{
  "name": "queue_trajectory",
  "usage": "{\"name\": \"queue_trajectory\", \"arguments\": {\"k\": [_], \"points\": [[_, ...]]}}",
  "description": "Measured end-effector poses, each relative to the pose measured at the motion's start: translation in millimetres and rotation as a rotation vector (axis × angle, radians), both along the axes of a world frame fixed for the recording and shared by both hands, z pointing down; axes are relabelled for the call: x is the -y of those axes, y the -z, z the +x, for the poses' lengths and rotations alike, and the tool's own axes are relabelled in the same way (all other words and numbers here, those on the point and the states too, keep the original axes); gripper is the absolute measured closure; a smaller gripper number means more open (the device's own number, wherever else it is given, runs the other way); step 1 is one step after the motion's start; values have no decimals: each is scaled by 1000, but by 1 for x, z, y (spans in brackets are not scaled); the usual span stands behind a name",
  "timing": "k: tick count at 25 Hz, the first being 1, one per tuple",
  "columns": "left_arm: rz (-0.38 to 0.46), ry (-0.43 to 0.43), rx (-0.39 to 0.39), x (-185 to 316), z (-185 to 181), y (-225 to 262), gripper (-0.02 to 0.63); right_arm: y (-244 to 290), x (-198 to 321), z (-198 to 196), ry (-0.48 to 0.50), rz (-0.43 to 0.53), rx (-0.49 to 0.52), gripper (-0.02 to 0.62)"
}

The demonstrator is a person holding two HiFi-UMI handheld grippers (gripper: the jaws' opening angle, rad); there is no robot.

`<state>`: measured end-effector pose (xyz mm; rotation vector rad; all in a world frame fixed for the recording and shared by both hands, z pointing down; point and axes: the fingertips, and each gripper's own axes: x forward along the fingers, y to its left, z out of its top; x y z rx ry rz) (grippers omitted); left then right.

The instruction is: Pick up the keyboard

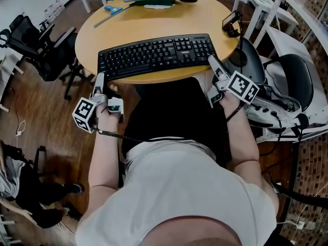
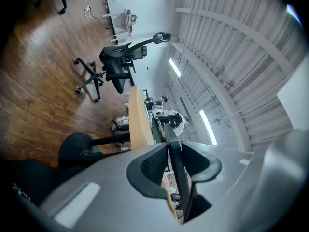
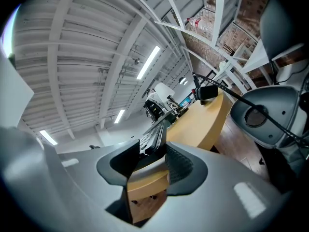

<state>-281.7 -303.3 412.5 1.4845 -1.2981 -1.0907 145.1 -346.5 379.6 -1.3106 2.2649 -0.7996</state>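
- Head view: the keyboard (image 1: 156, 55) lies on the round table (image 1: 154, 22), right at its near rim, 12 o'clock from the person. The left gripper (image 1: 100, 79) is at its 8 o'clock end and the right gripper (image 1: 211, 62) at its 4 o'clock corner.
- Left gripper view: the jaws are pinched onto the keyboard's thin edge.
- Right gripper view: the jaws are apart, straddling the keyboard's end and the table rim together.
- Danger: closing here could clamp the wood too and stall the lift. A one-ended lift would tilt the board out of that thin left pinch.
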Motion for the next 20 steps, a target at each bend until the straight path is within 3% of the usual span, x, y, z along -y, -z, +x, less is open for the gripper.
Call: {"name": "queue_trajectory", "arguments": {"k": [14,20], "points": [[-79,-5,18,9,-5,-26,387,-14,2,-4,-23,-57,-74,423],[-83,0,39,9,-6,-26,385,-17,1,-4,-29,-58,-168,419]]}}
